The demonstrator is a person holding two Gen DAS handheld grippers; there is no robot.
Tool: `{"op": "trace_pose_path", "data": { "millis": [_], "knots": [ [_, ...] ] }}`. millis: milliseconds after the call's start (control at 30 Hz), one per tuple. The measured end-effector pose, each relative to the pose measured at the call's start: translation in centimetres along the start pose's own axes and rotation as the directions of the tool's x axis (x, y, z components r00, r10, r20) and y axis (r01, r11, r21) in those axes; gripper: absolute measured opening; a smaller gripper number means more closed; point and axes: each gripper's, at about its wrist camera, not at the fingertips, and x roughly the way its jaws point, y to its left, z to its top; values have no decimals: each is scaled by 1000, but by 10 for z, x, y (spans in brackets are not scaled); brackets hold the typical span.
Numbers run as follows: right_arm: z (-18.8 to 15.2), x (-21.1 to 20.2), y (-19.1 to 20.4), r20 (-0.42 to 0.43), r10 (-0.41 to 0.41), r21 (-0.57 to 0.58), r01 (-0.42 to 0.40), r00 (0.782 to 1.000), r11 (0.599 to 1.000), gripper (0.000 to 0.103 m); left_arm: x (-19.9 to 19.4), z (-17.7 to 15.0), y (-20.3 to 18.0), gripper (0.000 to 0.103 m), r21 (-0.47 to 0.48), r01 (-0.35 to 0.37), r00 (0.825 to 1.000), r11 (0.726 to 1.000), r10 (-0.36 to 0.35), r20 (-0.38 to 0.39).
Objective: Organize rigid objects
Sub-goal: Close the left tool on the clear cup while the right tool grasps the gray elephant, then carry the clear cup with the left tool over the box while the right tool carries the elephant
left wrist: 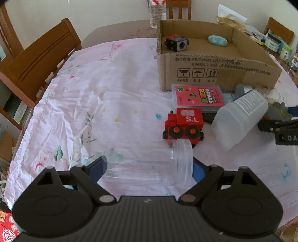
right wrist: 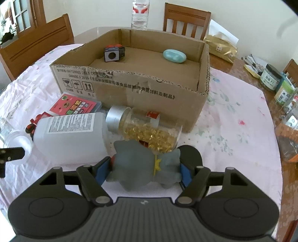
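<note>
A clear plastic jar (left wrist: pixel 147 167) with a screw lid lies on its side on the floral cloth, and my left gripper (left wrist: pixel 147 171) is shut on it end to end. My right gripper (right wrist: pixel 144 172) is shut on a grey soft-looking toy figure (right wrist: pixel 141 167) with a yellow star. Just beyond lie a white plastic bottle (right wrist: pixel 70 135), a jar of golden capsules (right wrist: pixel 149 130), a red toy train (left wrist: pixel 184 124) and a pink card pack (left wrist: pixel 199 96). The open cardboard box (right wrist: pixel 149 89) behind them holds a black cube toy (right wrist: pixel 114 54) and a teal oval (right wrist: pixel 174 56).
Wooden chairs (left wrist: pixel 37 61) stand around the table. A water bottle (right wrist: pixel 139 14) stands behind the box. Jars and packets (right wrist: pixel 279 83) crowd the table's right side, with a gold bag (right wrist: pixel 221 46) at the back right.
</note>
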Motion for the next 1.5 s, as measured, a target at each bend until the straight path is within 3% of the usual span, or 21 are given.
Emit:
{"op": "trace_pose_path", "data": {
  "millis": [267, 700, 933, 1167, 1267, 1500],
  "knots": [
    [-1, -4, 1, -6, -13, 2, 13, 1000, 1000, 78, -5, 2, 1, 91, 28, 14, 1000, 1000, -14, 13],
    [4, -34, -10, 2, -6, -20, 6, 1000, 1000, 78, -24, 22, 11, 90, 83, 114, 993, 990, -113, -26],
    [20, -68, -15, 69, 15, -48, -12, 997, 999, 77, -51, 57, 10, 90, 193, 156, 985, 969, -166, 40],
    [42, -87, -14, 134, -18, -31, 22, 991, 999, 77, -69, 109, -4, 90, 320, 224, 946, 921, -284, 154],
    [52, -91, -12, 152, -39, -36, 45, 988, 998, 77, -63, 133, -13, 90, 355, 244, 933, 903, -318, 167],
    [78, -84, -16, 166, -14, -89, 29, 986, 996, 77, -31, 171, -31, 90, 345, 236, 932, 908, -312, 184]
  ]
}}
